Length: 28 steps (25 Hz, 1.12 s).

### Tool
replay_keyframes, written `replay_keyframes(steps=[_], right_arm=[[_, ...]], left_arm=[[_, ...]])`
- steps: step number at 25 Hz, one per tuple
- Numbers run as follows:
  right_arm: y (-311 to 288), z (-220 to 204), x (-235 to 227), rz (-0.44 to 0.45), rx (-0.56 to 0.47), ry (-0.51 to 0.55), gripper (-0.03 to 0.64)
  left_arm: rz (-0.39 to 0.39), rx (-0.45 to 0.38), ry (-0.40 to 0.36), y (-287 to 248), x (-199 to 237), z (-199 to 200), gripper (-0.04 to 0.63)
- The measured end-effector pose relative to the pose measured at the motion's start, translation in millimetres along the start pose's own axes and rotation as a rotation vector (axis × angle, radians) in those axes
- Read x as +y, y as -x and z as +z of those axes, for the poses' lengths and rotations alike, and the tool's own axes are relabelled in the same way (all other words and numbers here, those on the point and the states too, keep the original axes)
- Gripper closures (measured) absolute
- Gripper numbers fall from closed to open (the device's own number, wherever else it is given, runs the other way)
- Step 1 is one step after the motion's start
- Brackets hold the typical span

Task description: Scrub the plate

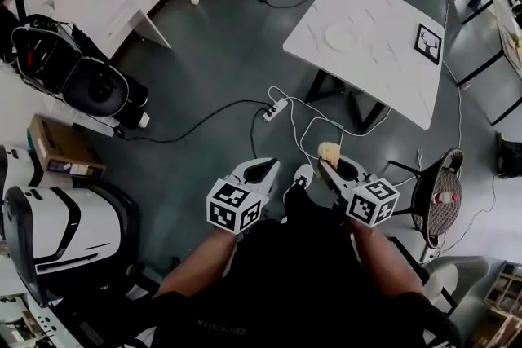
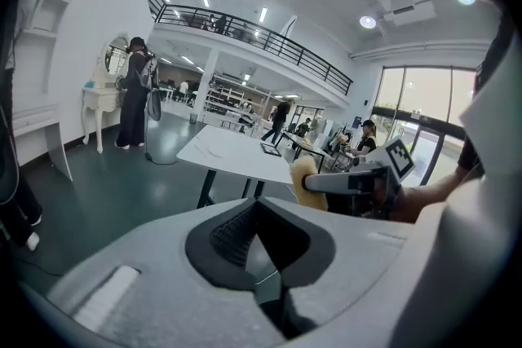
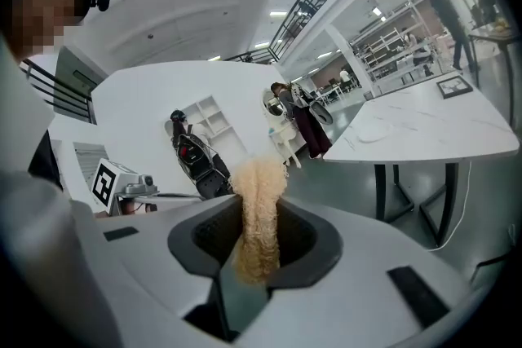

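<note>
A white plate (image 1: pixel 342 36) lies on the white marble table (image 1: pixel 383 61) far ahead of me; in the right gripper view the plate (image 3: pixel 377 129) shows on the same table (image 3: pixel 440 130). My right gripper (image 1: pixel 328 162) is shut on a tan scrubbing sponge (image 1: pixel 329 151), which stands up between its jaws (image 3: pixel 258 218). My left gripper (image 1: pixel 259 171) is shut with nothing in it, its jaws closed (image 2: pixel 259 244). Both grippers hang above the dark floor, well short of the table. The sponge (image 2: pixel 307 182) also shows in the left gripper view.
A framed picture (image 1: pixel 428 42) lies on the table's right end. A power strip (image 1: pixel 275 109) and cables trail on the floor before the table. A wire chair (image 1: pixel 438 196) stands at right, a cardboard box (image 1: pixel 62 147) and a white machine (image 1: pixel 57 228) at left. People stand in the background.
</note>
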State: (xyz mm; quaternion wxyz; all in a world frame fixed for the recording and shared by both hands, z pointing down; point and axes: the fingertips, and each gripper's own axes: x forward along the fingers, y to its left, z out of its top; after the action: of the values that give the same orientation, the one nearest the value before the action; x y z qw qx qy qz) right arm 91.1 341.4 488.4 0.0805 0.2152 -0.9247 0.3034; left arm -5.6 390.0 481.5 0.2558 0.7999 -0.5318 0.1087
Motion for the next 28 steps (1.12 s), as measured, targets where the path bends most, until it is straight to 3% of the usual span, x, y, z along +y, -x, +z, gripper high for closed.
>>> replay_keyframes(steps=[6,17,28], right_arm=[[-37,39,-42,0.007,-0.013,-0.029,0.511],[-99,130,-118,0.012,-0.065,-0.042,0.511],[-83,150,-172,-0.071,-0.107,-0.043,0.511]], left_arm=[[0.022,0.013,-0.013,-42,38,38,0.596],[-0.008,0.03,-0.077,-132,82,122,0.595],[-0.1,0.063,-0.114,-203,82,152,0.596]])
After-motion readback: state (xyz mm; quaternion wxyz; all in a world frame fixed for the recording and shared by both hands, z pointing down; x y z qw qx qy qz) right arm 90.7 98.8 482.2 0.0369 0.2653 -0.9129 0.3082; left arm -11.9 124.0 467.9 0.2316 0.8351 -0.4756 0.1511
